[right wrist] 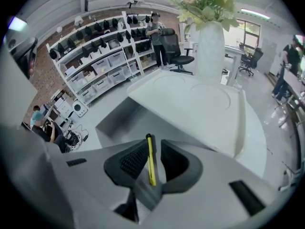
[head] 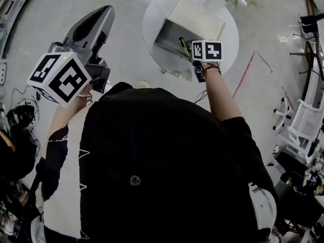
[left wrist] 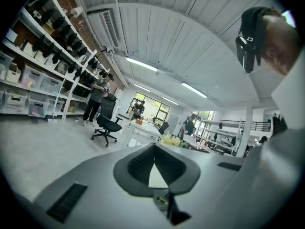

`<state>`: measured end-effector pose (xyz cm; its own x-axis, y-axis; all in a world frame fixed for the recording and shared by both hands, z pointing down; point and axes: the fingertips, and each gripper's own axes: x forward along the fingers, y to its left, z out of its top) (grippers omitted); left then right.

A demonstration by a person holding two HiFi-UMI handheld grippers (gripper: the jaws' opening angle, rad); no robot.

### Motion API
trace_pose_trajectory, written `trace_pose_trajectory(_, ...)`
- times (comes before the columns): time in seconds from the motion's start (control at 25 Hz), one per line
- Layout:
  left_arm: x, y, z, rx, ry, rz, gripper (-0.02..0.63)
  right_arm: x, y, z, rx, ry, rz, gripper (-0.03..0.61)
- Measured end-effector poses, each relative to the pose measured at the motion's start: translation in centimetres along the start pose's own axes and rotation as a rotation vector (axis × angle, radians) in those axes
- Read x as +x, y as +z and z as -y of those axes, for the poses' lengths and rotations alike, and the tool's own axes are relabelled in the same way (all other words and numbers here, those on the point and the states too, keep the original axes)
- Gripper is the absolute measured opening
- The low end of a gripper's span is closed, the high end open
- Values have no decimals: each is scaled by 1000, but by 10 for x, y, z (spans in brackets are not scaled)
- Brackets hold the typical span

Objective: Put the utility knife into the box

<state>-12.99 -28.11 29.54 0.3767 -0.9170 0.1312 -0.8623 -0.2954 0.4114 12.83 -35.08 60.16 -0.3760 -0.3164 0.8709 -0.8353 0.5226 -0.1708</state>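
Observation:
A slim yellow and black utility knife is pinched between the pads of my right gripper, which is shut on it. The knife points forward over the open grey box, just above its cavity. The box's white lid lies folded back behind it. The box rests on a round white table. My left gripper is raised high at the left, far from the table, aimed into the room. Its jaws are shut with nothing between them.
A white vase with yellow flowers stands on the table behind the lid. Shelving with bins lines a wall. An office chair and several people are farther off. Cables and gear lie on the floor at left.

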Motion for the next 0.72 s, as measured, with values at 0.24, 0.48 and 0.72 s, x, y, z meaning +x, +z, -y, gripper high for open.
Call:
trace_pose_trajectory(0.24,9,-1,7,0,-74,4,11,-29,20,-4,122,-13,131,80)
trace_pose_trajectory(0.48,27,-3,18,-12,-138,7,11,-58,40,-8,330,7,284,37)
trace_pose_trajectory(0.72,38,-3,32,-26,-225,-5,11,-98,61,-23,568,46,473,3)
